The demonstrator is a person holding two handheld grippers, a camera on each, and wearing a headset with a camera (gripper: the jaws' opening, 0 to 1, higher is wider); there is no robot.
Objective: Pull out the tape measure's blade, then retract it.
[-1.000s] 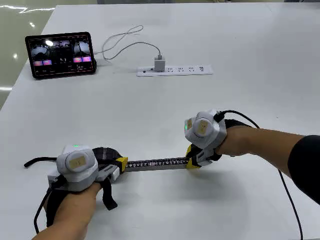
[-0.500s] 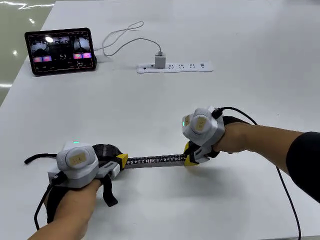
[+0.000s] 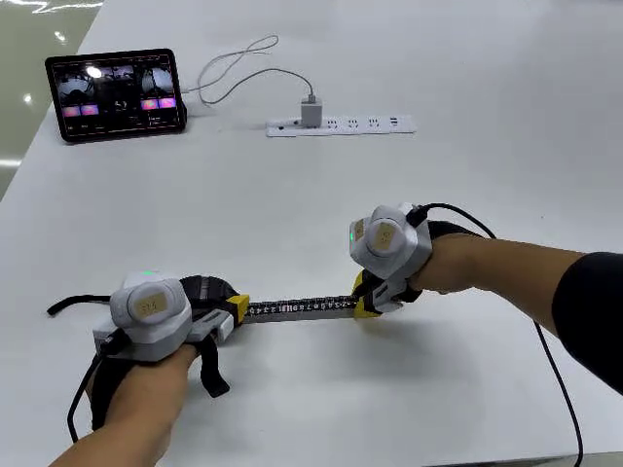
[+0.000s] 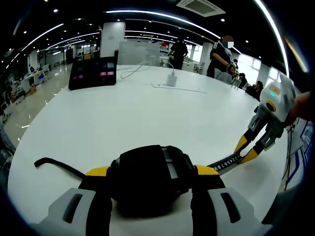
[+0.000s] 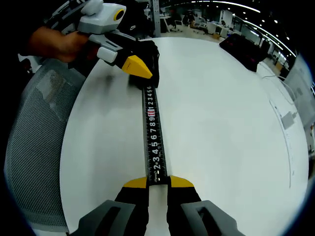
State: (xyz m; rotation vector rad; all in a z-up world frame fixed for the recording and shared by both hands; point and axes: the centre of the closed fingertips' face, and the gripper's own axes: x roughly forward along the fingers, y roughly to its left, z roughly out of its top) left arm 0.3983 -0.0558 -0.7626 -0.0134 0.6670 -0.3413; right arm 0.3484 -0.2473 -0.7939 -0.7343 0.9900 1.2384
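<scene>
Black plastic tape measure case (image 3: 206, 292) sits at the lower left of the head view on the white desk (image 3: 321, 204), clamped between the fingers of the left gripper (image 3: 230, 304). The fingers of the right gripper (image 3: 364, 307) pinch the tip of the thin steel blade (image 3: 297, 310) at lower centre. Springy and sharp-edged, the blade would likely buckle if twisted, so its tip is the safest hold. Its exposed length looks slightly shorter than a second ago, with the right gripper nearer the case.

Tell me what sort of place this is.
Probably an open-plan office or lab: a large white table carrying a tablet and power strip, long ceiling light strips, and people standing in the background.
</scene>
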